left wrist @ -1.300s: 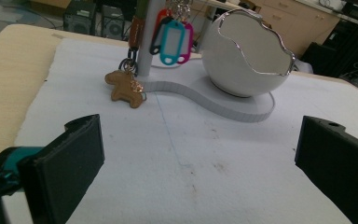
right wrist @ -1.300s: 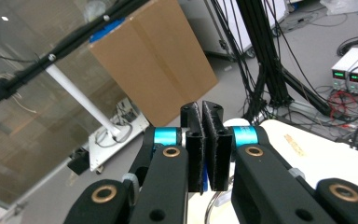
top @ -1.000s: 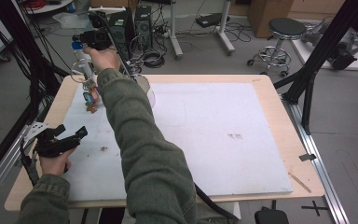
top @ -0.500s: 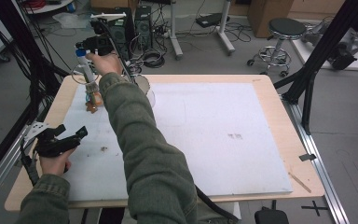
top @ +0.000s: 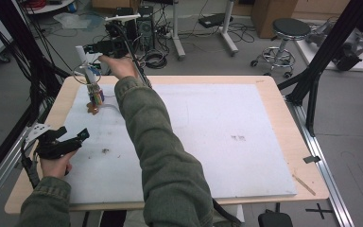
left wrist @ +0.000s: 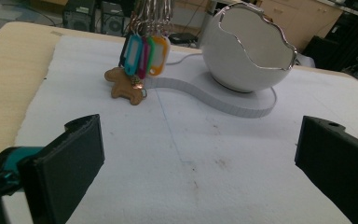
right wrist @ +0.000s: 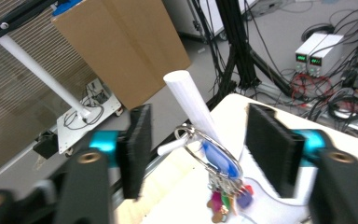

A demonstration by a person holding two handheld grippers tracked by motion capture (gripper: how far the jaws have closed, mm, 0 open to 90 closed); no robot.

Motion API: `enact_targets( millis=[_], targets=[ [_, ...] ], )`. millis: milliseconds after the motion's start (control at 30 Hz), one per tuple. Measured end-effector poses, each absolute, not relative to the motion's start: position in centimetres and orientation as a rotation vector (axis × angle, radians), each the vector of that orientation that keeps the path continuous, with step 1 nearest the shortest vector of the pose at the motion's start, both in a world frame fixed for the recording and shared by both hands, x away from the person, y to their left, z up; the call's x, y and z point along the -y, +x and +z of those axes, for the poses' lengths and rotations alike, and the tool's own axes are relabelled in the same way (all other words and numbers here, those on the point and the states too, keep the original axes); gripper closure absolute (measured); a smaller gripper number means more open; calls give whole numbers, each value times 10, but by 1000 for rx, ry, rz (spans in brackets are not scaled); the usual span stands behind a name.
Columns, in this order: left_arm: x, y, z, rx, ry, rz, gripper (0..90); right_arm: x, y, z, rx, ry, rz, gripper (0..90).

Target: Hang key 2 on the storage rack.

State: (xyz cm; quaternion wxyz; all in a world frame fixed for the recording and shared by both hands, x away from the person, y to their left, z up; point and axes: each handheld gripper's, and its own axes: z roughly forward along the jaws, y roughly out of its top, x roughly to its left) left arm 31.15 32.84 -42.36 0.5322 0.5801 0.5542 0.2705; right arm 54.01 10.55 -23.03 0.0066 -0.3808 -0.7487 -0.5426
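Metal key ring [right wrist: 213, 154] hung on the white peg [right wrist: 192, 104] at upper left, the right gripper [right wrist: 200, 154] having just released its jaws, next to back away; left gripper [left wrist: 196, 154] idled, jaws apart.

Shiny metal key ring [right wrist: 213, 148]; glossy plastic tags [left wrist: 145, 52]

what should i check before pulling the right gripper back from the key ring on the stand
1. Right gripper let go: ok, its jaws have just been opening and stand apart either side of the ring.
2. Key ring on the white post: ok, looped around it.
3. Tags and keys hanging free: ok, the brown charm reaches the mat.
4. Pads clear of the ring: cannot tell, blurred.
5. Left gripper out of the way: ok, open, low on the white mat.
6. White bowl undisturbed: ok, upright on its base.
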Motion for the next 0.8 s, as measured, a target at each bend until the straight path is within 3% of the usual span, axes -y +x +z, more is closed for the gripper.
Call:
enact_targets(
  millis=[200, 800],
  targets=[
    [-328, 311, -423, -1320, 1388, 653, 17, -90, 536, -230, 2432, -1297, -1655, 18],
    [-326, 310, -423, -1318, 1407, 658, 17, -28, 523, -241, 2540, -1227, -1663, 13]
  ],
)
